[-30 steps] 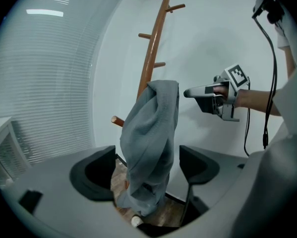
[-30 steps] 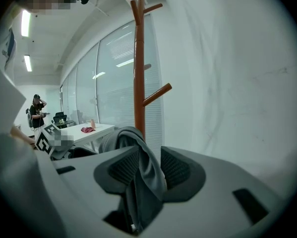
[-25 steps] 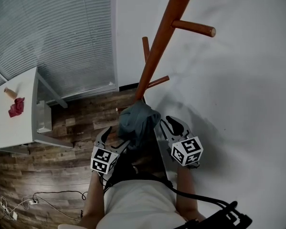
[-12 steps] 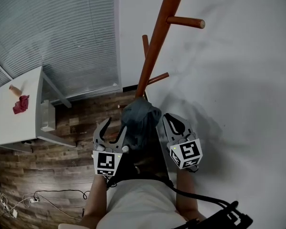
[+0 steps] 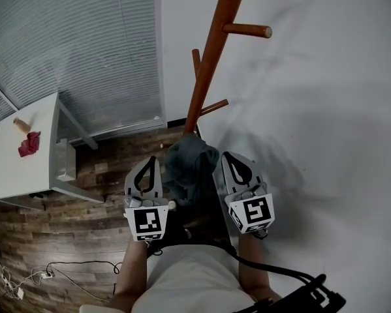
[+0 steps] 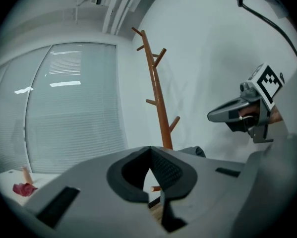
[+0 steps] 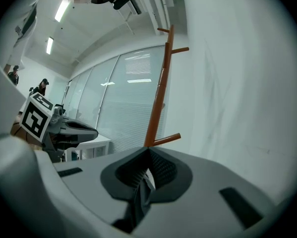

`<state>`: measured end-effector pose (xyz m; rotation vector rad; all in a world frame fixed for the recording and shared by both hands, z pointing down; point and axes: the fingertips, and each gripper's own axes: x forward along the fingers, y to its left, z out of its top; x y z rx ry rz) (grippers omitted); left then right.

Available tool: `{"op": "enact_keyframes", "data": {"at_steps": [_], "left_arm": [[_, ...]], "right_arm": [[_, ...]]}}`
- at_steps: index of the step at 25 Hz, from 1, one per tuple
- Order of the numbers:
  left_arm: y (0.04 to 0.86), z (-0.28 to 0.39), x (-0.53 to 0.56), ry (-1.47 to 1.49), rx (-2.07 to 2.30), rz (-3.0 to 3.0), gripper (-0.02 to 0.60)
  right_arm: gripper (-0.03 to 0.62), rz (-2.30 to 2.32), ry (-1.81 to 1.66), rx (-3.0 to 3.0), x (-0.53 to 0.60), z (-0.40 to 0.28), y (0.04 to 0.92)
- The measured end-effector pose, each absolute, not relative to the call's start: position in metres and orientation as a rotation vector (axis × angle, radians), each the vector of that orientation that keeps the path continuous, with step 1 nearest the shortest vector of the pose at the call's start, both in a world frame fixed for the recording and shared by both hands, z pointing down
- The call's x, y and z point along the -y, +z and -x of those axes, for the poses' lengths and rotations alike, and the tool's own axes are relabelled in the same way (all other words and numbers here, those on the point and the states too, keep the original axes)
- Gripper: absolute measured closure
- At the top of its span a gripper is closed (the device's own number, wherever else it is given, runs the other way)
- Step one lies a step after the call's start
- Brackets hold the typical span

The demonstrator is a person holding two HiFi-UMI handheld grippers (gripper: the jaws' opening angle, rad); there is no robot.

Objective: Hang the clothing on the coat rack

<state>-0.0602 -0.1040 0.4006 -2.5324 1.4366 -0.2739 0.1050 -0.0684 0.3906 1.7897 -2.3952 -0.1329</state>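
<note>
- The jaws of the left gripper [image 5: 152, 162] and right gripper [image 5: 229, 159], spread a second earlier, were pressed together on nothing.
- The grey garment [image 5: 190, 162] was left draped low on the coat rack [image 5: 211, 57]; hanging was judged complete.

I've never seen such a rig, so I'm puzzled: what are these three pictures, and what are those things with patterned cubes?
A person holds a two-jaw gripper in each hand, the left gripper and the right gripper; the cubes belong to them. One picture looks down from a camera on the person's head; the other two look along each gripper's jaws. Both grippers are shut and hold nothing. Between them a grey garment is bunched against the brown coat rack. A white table at left bears a red cloth.
</note>
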Motion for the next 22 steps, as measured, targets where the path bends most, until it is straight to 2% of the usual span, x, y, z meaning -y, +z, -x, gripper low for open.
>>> {"op": "enact_keyframes", "data": {"at_steps": [22], "left_arm": [[0.4072, 0.0549, 0.1046, -0.338, -1.408, 2.526, 0.569]], "right_arm": [[0.574, -1.827, -0.118, 2.393, 0.0713, -0.1126, 0.3893]]}}
